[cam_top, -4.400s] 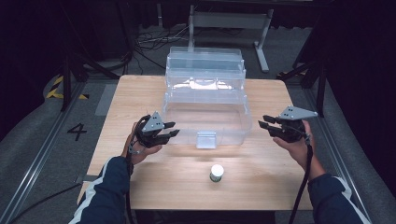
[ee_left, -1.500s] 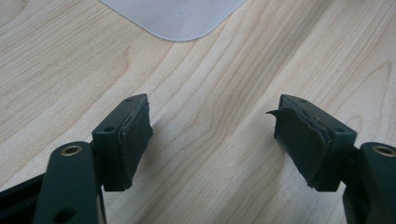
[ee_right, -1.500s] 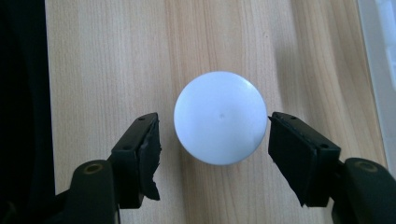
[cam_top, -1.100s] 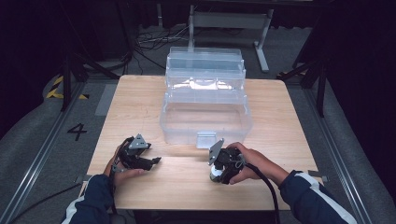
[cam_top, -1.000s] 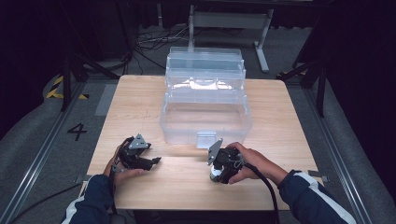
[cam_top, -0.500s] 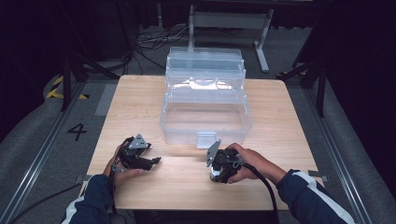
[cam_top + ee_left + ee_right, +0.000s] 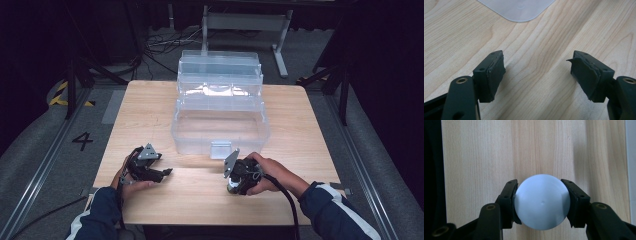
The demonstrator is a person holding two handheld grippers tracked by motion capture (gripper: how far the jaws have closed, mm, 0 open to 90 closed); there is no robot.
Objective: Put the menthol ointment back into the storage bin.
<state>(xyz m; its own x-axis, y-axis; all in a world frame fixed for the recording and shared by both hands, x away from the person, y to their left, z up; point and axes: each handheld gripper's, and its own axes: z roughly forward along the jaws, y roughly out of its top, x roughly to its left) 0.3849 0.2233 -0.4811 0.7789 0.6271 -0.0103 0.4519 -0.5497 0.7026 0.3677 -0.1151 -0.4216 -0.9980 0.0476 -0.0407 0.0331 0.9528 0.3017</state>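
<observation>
A white round cap-like thing (image 7: 541, 205) sits on the wooden table (image 7: 150, 115) near its front edge. My right gripper (image 7: 539, 182) points straight down over it. Its jaws have just been closing, and both pads now press on the cap's sides. In the high view the right gripper (image 7: 235, 186) stands in front of the clear box's latch (image 7: 220, 149). My left gripper (image 7: 167, 172) rests low at the front left, pointing right. Its jaws (image 7: 537, 56) stand apart over bare wood with nothing between them.
A large clear plastic tiered box (image 7: 220, 127) stands open in the middle of the table, its frosted corner (image 7: 516, 8) just beyond the left jaws. Bare wood lies between the two hands. Dark floor, cables and frame legs surround the table.
Since the earliest frame both hands have come from the box's sides to the table's front, and the right gripper now covers the white cap. In the last second neither hand has moved.
</observation>
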